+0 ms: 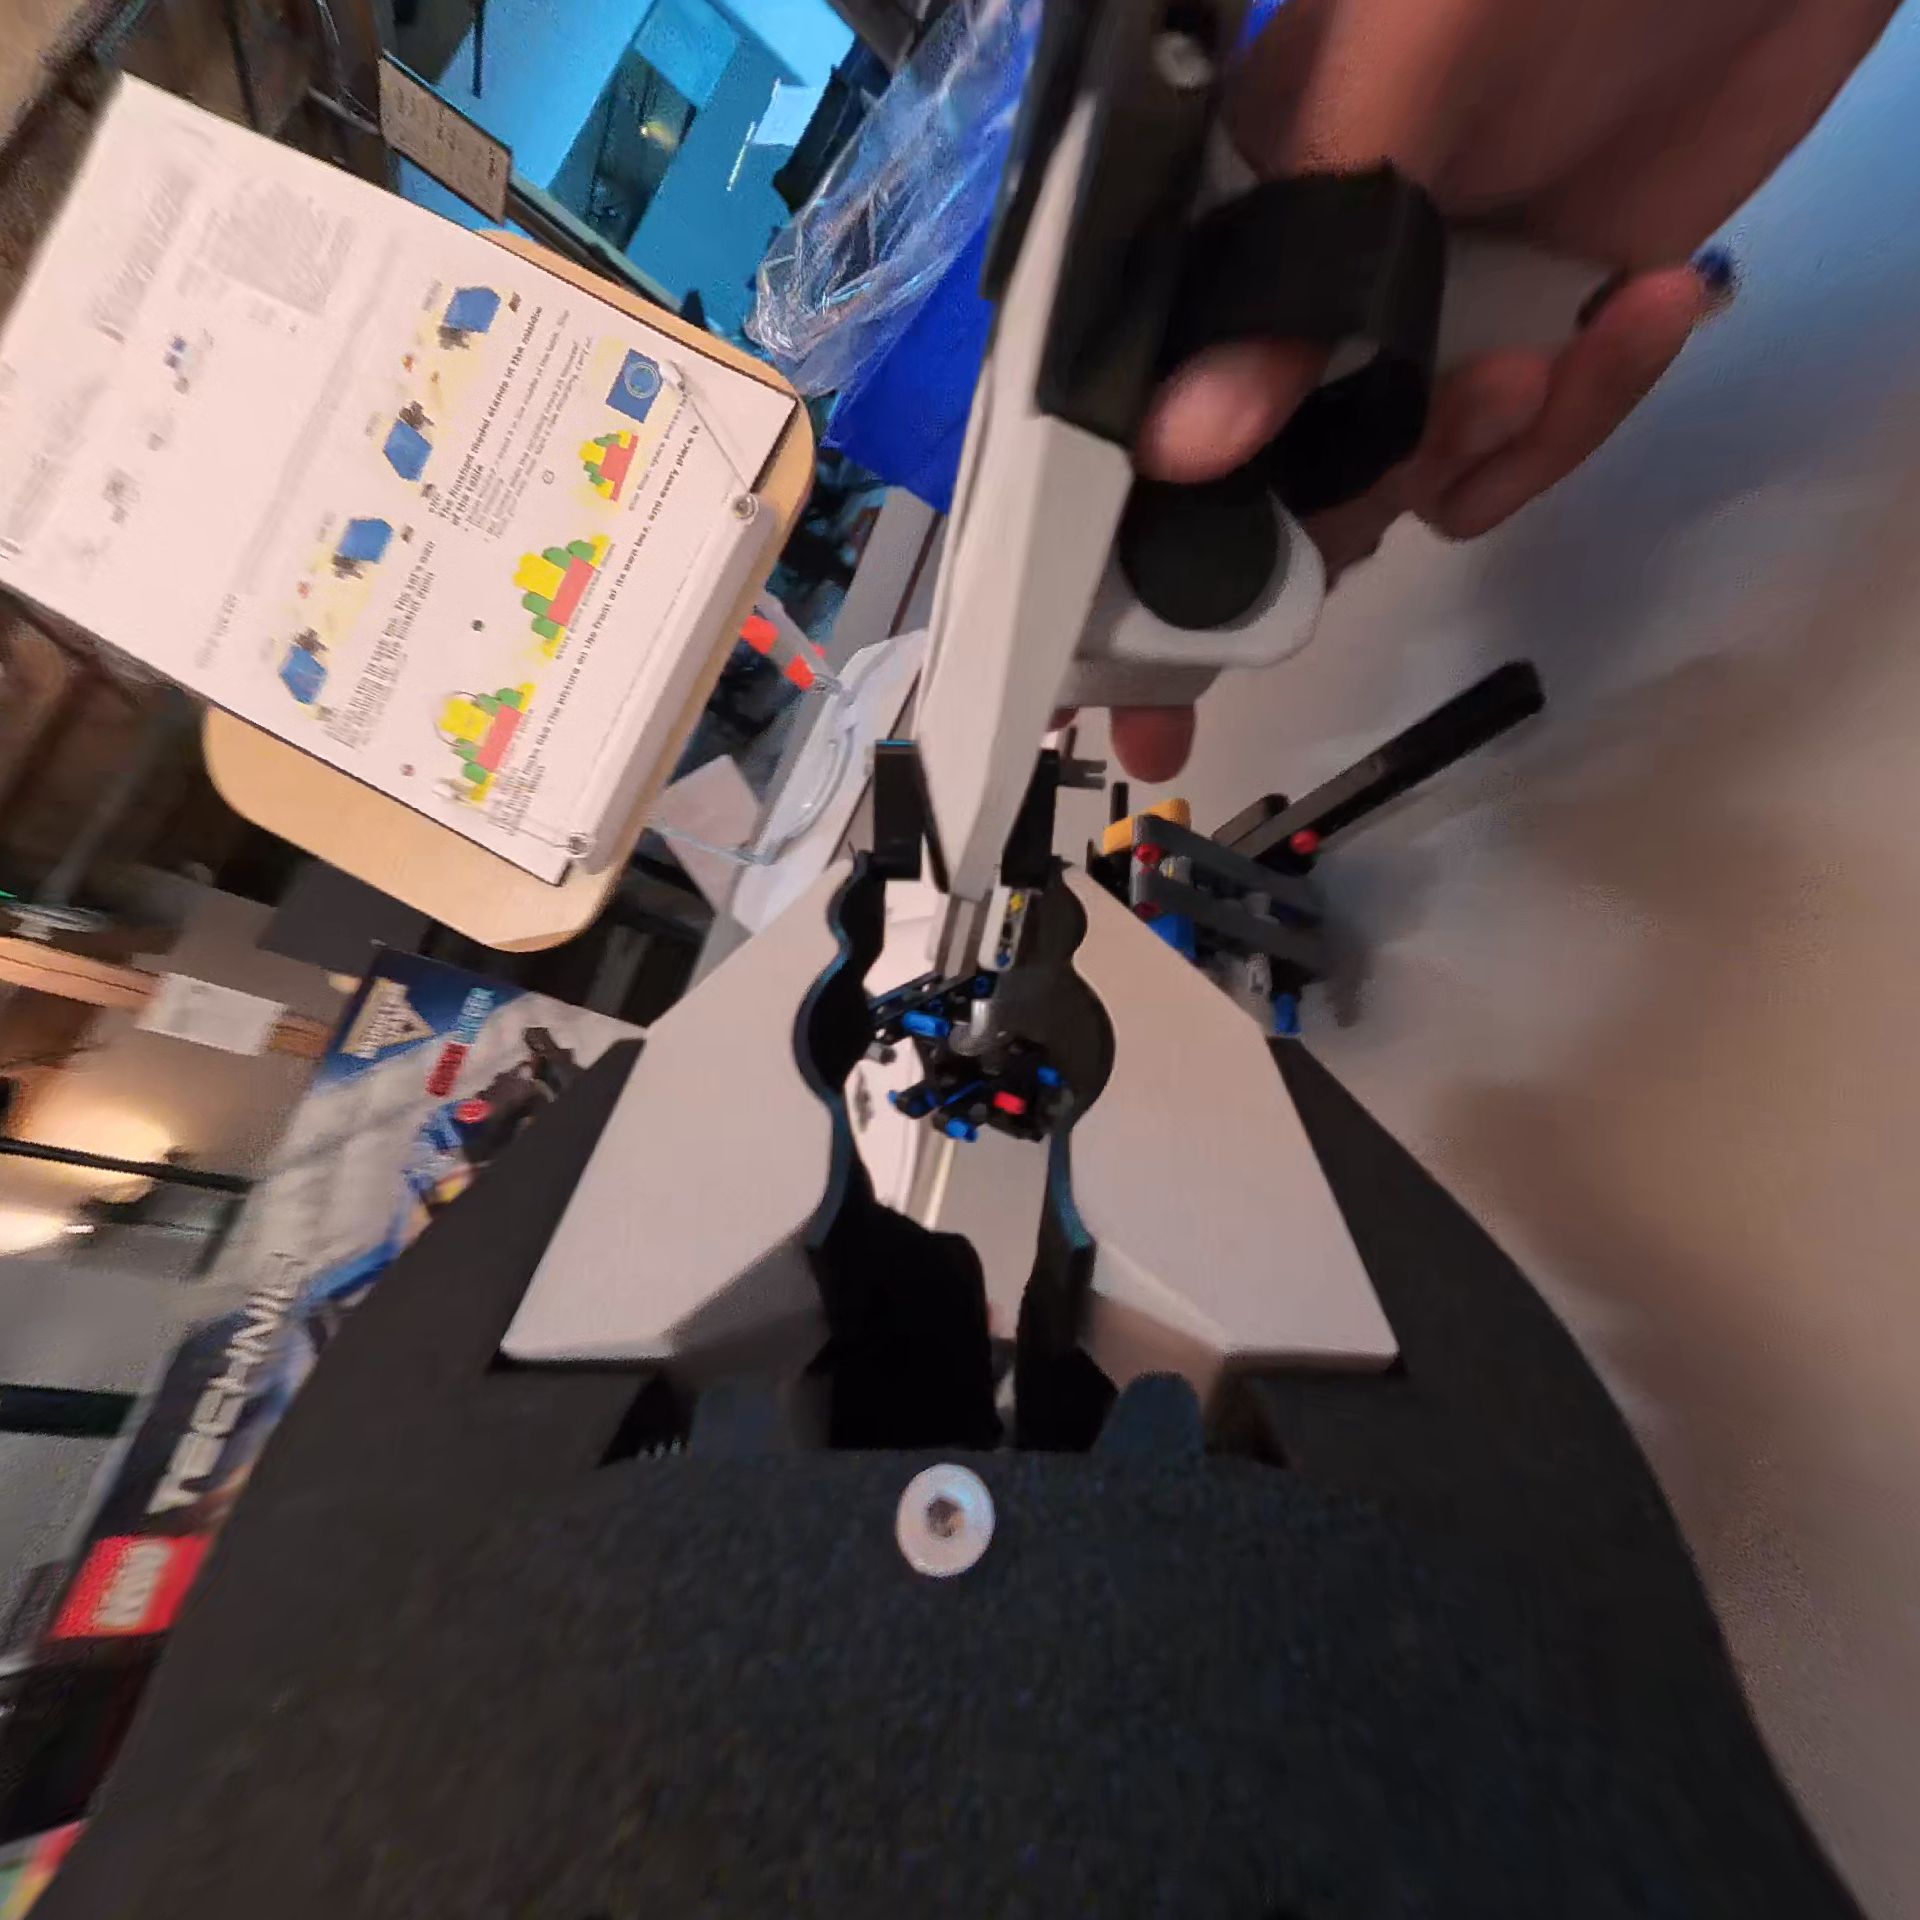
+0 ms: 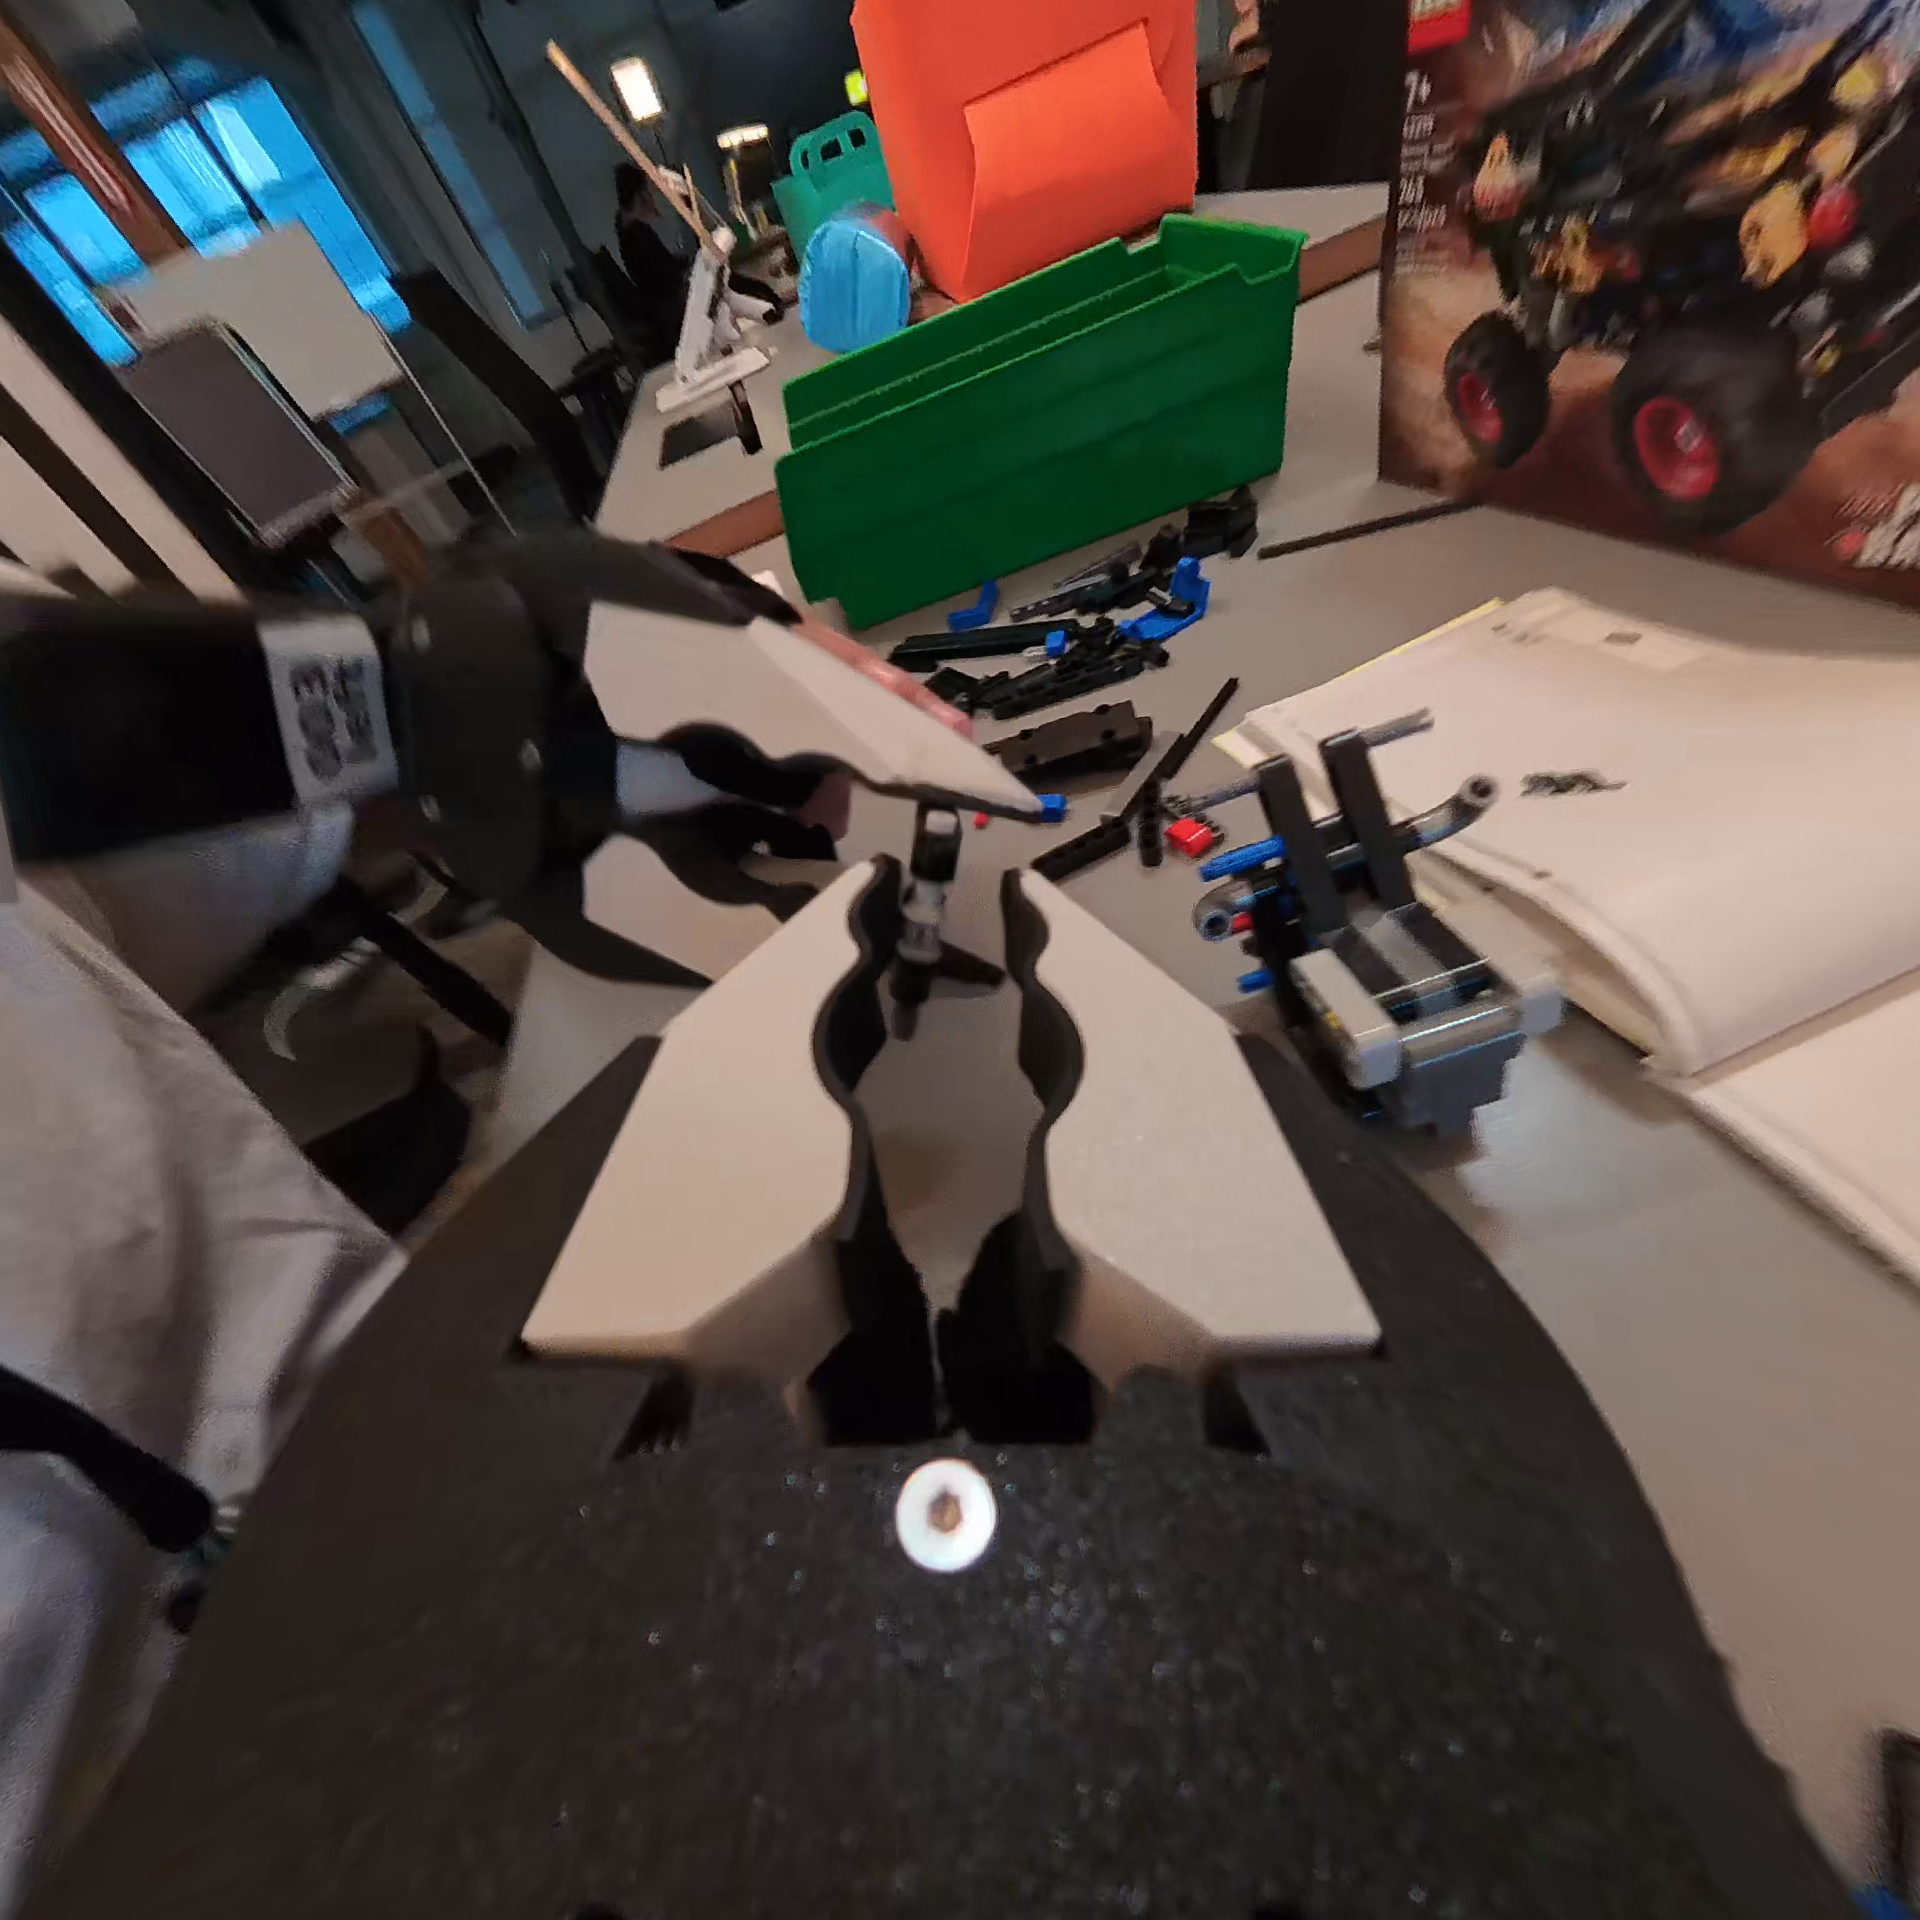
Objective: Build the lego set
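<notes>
Blurred black piece [image 2: 928,914] between left gripper [image 2: 1023,805] tips

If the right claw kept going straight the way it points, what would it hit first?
Probably the small black piece standing between the right claw tips, hanging from the left claw. Past it lie the loose parts on the table, though depth is unclear.

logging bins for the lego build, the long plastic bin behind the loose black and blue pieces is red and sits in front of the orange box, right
Not quite: the long plastic bin is green, not red. The right wrist view shows it behind the loose black and blue pieces on the grey table and in front of the orange box, as you said.
</notes>
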Available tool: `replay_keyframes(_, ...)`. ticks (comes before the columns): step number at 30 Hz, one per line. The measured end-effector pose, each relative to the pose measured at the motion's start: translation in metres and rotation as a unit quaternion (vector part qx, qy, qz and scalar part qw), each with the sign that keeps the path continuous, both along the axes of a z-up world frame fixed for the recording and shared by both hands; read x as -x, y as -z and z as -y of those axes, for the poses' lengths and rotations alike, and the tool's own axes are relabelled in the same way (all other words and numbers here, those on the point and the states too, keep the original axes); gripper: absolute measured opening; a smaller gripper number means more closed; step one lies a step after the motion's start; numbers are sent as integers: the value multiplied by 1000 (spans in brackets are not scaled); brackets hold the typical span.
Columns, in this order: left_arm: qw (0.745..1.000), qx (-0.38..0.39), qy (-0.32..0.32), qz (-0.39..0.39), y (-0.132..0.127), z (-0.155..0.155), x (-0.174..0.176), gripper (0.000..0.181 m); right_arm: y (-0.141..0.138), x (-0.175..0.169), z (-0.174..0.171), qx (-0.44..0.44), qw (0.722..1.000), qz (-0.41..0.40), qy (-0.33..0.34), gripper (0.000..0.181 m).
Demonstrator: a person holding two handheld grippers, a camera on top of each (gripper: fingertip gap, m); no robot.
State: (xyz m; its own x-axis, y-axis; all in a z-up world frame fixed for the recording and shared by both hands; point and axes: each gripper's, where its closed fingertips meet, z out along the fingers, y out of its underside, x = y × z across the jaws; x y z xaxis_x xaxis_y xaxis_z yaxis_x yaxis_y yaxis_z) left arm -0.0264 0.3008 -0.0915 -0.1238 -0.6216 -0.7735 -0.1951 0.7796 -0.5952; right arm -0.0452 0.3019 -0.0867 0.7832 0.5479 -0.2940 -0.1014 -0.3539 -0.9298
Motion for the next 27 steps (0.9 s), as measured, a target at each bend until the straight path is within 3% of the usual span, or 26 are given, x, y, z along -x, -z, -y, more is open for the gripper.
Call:
replay_keyframes(4,991,125,38,-26,-3,1,2,28,-14,-11,10,-77,989,125,-3,34)
replay_keyframes(7,960,262,87,-38,-11,10,4,27,-23,-13,18,-103,982,155,-38,43)
replay_keyframes(12,885,416,206,-24,-37,30,16,28,-49,-6,31,-153,979,37,-131,48)
replay_keyframes(15,835,484,262,8,-52,38,23,28,-65,6,32,-189,967,-51,-161,50)
replay_keyframes(17,811,514,278,23,-57,41,25,28,-66,17,28,-217,962,-57,-156,55)
replay_keyframes(20,804,521,285,34,-60,44,26,28,-65,30,26,-245,958,-30,-145,54)
replay_keyframes(22,805,521,282,39,-59,44,26,28,-75,27,27,-272,953,-46,-129,41)
replay_keyframes(27,804,522,281,35,-55,47,24,28,-70,30,26,-245,957,-62,-140,40)
